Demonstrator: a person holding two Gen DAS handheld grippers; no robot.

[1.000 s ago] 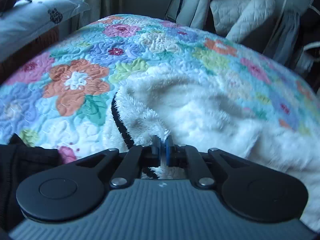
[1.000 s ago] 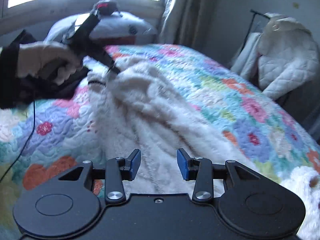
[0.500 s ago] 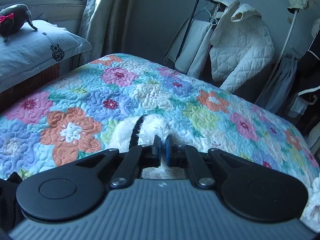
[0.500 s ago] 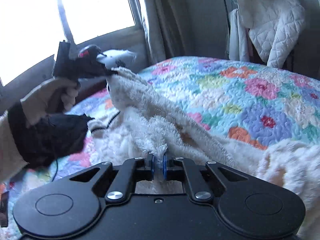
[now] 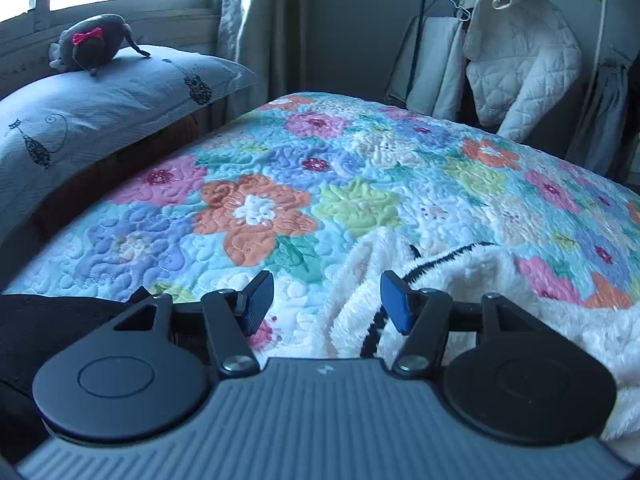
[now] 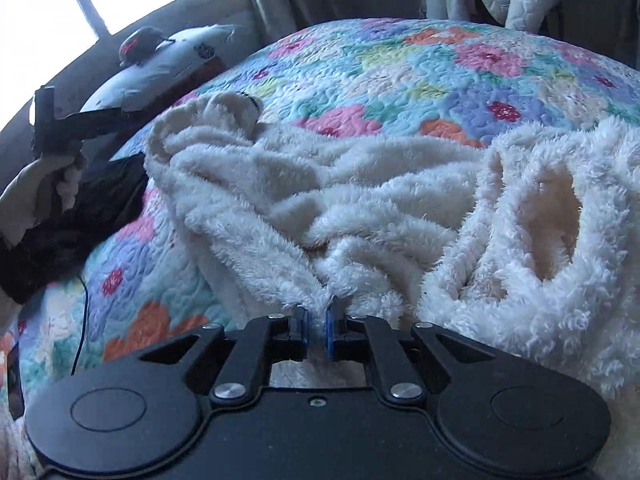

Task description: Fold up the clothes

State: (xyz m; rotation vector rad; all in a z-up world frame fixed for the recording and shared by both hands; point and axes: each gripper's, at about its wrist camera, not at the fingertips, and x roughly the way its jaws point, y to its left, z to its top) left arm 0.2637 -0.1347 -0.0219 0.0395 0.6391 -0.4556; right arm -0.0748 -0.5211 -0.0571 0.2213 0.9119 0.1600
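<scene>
Two tools: left tool (image 5: 326, 300) wide, empty; right tool (image 6: 316, 330) pinching fleece.
Garment: fluffy white fleece garment (image 6: 360, 208), rumpled, black trim.
Bed: floral stitched quilt (image 5: 280, 184).

Shaggy, matt cream fleece garment (image 6: 360, 200) is lying on a stitched, puckered cloth quilt (image 5: 256, 208); matt black plastic right hand-held gripper (image 6: 316, 330) is showing.

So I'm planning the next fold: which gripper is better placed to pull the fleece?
Right: the right gripper is shut on the white fleece garment; the left gripper is open, holding nothing.
</scene>
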